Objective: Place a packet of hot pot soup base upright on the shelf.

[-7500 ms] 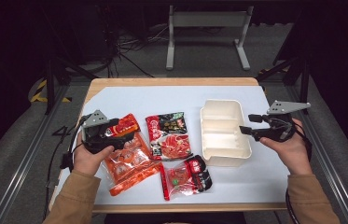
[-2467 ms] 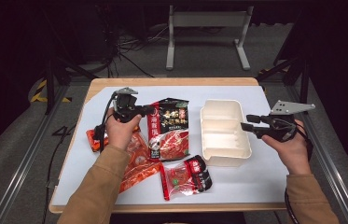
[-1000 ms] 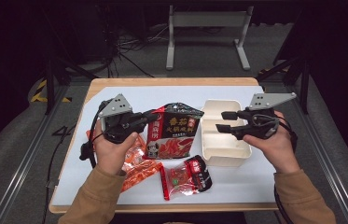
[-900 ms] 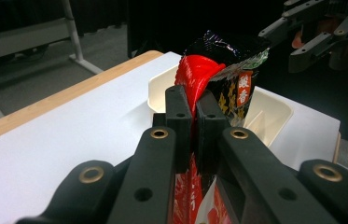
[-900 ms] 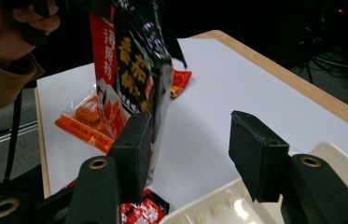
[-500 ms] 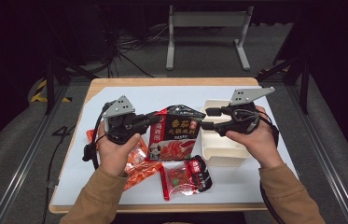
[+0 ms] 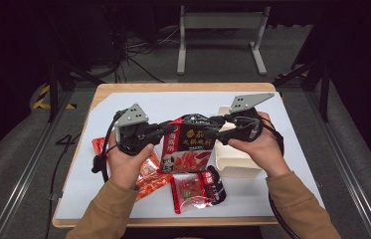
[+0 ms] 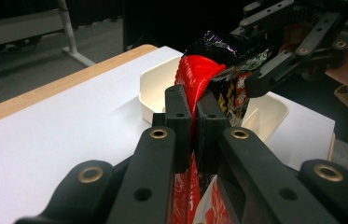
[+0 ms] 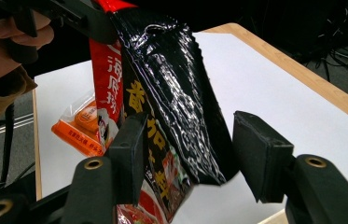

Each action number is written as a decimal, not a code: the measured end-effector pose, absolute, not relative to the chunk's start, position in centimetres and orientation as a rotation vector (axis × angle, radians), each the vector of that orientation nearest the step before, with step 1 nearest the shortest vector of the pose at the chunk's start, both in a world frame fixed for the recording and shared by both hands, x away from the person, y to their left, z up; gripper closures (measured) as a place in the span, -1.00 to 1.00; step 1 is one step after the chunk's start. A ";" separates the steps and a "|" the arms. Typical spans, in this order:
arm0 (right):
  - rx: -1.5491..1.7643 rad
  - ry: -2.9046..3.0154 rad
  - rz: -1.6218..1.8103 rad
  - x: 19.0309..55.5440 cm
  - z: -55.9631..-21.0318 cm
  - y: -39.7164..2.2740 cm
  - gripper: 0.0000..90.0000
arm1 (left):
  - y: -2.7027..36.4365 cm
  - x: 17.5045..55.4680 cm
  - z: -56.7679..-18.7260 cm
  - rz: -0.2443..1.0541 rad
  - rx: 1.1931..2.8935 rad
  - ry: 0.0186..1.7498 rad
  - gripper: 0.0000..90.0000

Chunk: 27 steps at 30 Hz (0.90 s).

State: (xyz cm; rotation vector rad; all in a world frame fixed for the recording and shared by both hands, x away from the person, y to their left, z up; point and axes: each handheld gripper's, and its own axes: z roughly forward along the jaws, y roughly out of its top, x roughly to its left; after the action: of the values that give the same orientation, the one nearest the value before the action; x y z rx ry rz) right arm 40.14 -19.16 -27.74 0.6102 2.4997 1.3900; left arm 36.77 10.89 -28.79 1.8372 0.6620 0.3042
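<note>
Left gripper view: left claw [image 8: 188, 121] clamped tight on soup-base packet [image 8: 199, 74], held above counter [image 8: 69, 126]; right claw [image 9: 188, 154] wide, straddling packet's edge, not pressing.

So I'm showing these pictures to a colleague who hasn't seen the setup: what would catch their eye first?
Most striking is the big red-and-black sauce packet, held up above the middle of the white table. The left gripper is clamped shut on its red edge, while the right gripper straddles its black side with its jaws apart. Next comes the cream tray just behind it, with more red snack packets lying in front.
</note>
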 end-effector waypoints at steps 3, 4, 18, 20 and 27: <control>0.595 2.518 1.379 40.4 -28.0 -18.7 0.11 | 10.7 36.6 -28.8 0.292 1.833 0.667 0.92; 0.591 2.523 1.378 40.4 -28.0 -18.6 0.12 | 10.7 36.7 -28.8 0.299 1.840 0.655 0.92; 0.531 2.606 1.380 41.0 -28.7 -17.4 0.32 | 10.3 36.6 -29.0 0.274 1.838 0.652 0.92; 0.525 2.610 1.379 41.0 -28.8 -17.4 0.37 | 10.3 36.6 -29.0 0.276 1.837 0.652 0.92; 0.495 2.642 1.377 41.1 -28.6 -17.5 0.64 | 10.5 36.7 -29.0 0.276 1.831 0.653 0.92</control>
State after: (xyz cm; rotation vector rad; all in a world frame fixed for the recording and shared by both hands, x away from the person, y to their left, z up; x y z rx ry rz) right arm 41.09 -17.46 -28.62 0.4947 2.6418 1.3773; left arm 36.70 10.51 -28.96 1.8308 0.6525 0.2761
